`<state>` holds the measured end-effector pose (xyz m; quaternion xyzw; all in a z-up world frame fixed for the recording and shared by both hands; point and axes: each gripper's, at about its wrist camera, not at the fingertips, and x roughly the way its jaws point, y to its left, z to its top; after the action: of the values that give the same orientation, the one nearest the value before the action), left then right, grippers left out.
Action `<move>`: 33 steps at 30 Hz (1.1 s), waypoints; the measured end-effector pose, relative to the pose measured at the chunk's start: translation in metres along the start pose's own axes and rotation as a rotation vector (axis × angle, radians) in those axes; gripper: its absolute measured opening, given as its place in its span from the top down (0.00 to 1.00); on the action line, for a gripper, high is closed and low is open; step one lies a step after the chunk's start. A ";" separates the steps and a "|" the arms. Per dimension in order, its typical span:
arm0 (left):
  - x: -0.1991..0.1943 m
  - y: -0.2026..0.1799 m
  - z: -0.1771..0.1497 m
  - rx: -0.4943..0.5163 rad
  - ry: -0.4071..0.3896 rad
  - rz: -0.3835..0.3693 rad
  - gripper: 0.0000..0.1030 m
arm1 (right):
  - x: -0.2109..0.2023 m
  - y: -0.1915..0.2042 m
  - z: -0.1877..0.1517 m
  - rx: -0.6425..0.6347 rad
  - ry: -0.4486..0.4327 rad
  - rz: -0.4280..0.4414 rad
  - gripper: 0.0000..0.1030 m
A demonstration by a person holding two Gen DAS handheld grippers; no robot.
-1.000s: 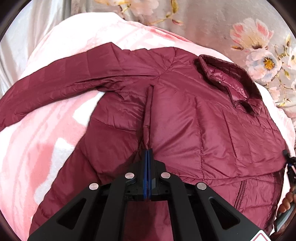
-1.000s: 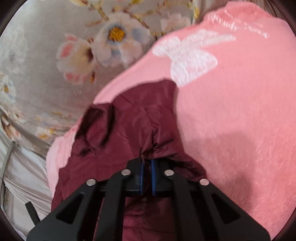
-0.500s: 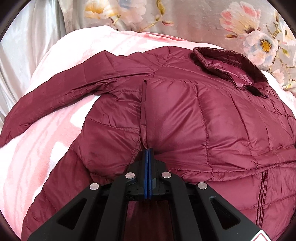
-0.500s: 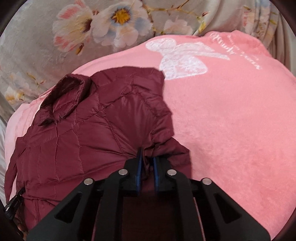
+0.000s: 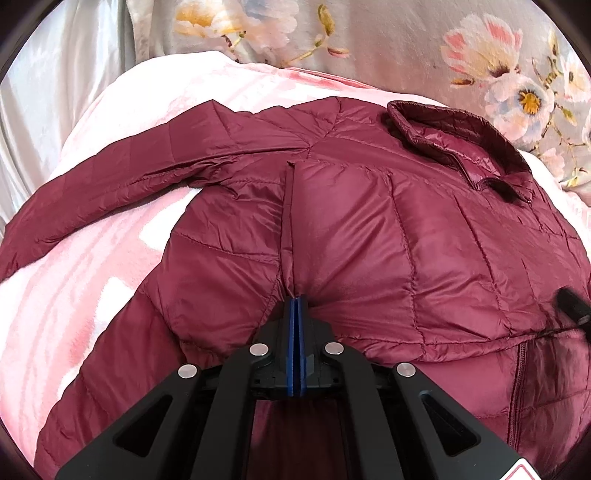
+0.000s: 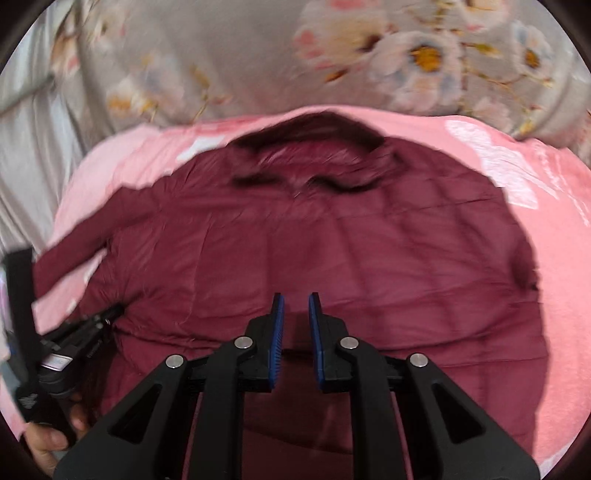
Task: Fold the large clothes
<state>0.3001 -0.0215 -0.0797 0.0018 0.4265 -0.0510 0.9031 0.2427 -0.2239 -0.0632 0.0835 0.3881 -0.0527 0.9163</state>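
Left tongs [image 5: 296, 297]: clenched on a pinched ridge of the maroon puffer jacket [image 5: 369, 236].
Jacket: spread across the pink blanket [image 5: 66, 280], collar toward the floral cloth [image 5: 406, 33].
Right tongs [image 6: 296, 301]: released, hovering above the jacket, nothing between them.

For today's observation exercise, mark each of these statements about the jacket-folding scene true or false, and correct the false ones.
1. The left gripper is shut on a pinch of the maroon jacket. True.
2. The right gripper is clamped on the jacket. False: its jaws stand apart with nothing between them.
3. The jacket lies on a pink blanket. True.
4. The jacket is blue. False: it is maroon.
5. The jacket's collar lies on the side towards the floral fabric. True.
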 end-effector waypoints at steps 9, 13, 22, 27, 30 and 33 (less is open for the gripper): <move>0.000 0.000 0.000 -0.004 -0.003 -0.014 0.95 | 0.023 0.014 -0.018 -0.046 0.041 -0.077 0.88; 0.000 0.003 0.000 -0.023 -0.003 -0.036 0.94 | 0.024 0.016 -0.018 -0.053 0.041 -0.088 0.88; -0.043 0.127 -0.001 -0.402 0.034 -0.210 0.69 | 0.023 0.015 -0.018 -0.054 0.041 -0.088 0.88; -0.067 0.251 0.005 -0.609 -0.039 -0.019 0.67 | 0.023 0.015 -0.017 -0.057 0.040 -0.090 0.88; -0.059 0.318 0.002 -0.771 -0.026 0.045 0.67 | 0.022 0.014 -0.017 -0.057 0.040 -0.090 0.88; -0.047 0.359 -0.002 -0.883 -0.016 0.060 0.67 | 0.022 0.015 -0.017 -0.062 0.040 -0.094 0.88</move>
<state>0.3028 0.3402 -0.0589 -0.3721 0.4001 0.1622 0.8217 0.2482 -0.2069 -0.0892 0.0379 0.4114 -0.0821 0.9070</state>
